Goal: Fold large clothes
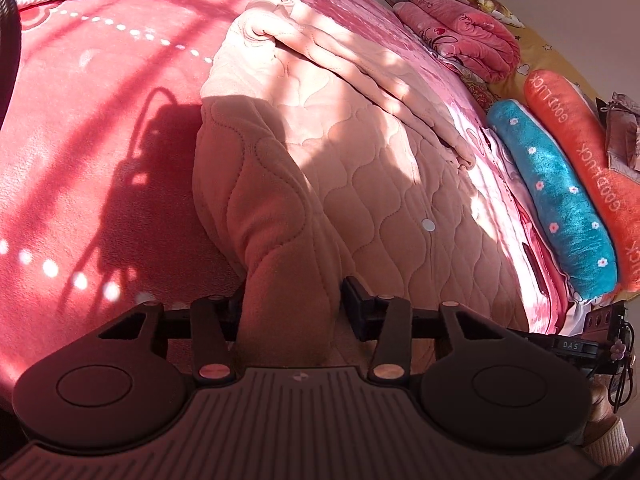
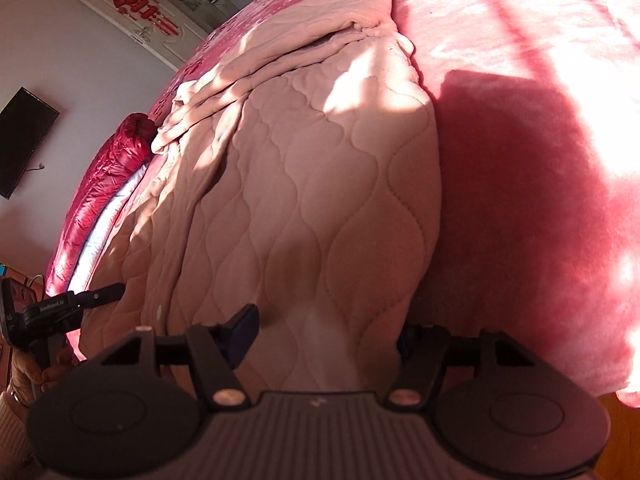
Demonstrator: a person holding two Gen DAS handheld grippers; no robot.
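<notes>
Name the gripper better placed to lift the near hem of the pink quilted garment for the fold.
Roughly even, slight edge to the left. The left gripper has a bunched fold of the pink quilted garment between its fingers; the right gripper straddles a flatter, wider stretch of the hem.

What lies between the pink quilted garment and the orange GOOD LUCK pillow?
In the left wrist view, a teal flowered pillow lies between the pink quilted garment and the orange pillow, with a strip of red bedspread.
</notes>
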